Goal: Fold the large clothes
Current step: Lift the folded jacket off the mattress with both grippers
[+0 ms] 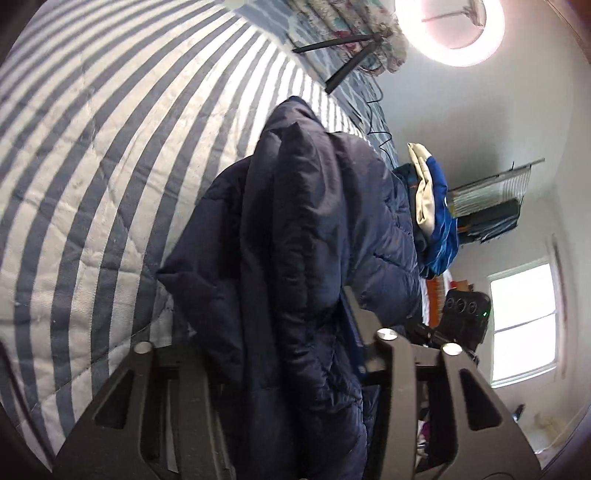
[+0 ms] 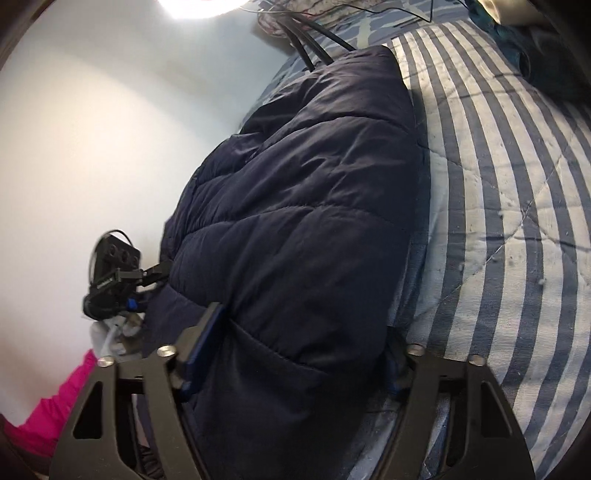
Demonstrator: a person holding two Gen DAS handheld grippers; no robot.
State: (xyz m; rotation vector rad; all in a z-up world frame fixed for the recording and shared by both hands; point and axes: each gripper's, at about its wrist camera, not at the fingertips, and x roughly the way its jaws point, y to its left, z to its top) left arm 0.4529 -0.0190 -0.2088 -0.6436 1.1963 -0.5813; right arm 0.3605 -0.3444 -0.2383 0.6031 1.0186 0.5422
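Note:
A dark navy puffer jacket [image 1: 303,221] lies bunched on a blue-and-white striped quilt [image 1: 92,166]. My left gripper [image 1: 280,332] is shut on a thick fold of it. The fold rises between the jaws and hides the left finger, so only the right finger [image 1: 354,306] shows. In the right wrist view the same jacket [image 2: 314,184] swells up from the quilt [image 2: 498,184]. My right gripper [image 2: 299,347] is shut on its near edge, and the blue pads [image 2: 207,343] press into the padding on both sides.
A heap of blue and cream clothes [image 1: 432,214] lies beyond the jacket. Black tripod legs [image 1: 343,62] and a ring light [image 1: 450,29] stand at the bed's far end. A black three-lens device [image 2: 110,273] sits left of the jacket, with pink fabric [image 2: 55,413] below.

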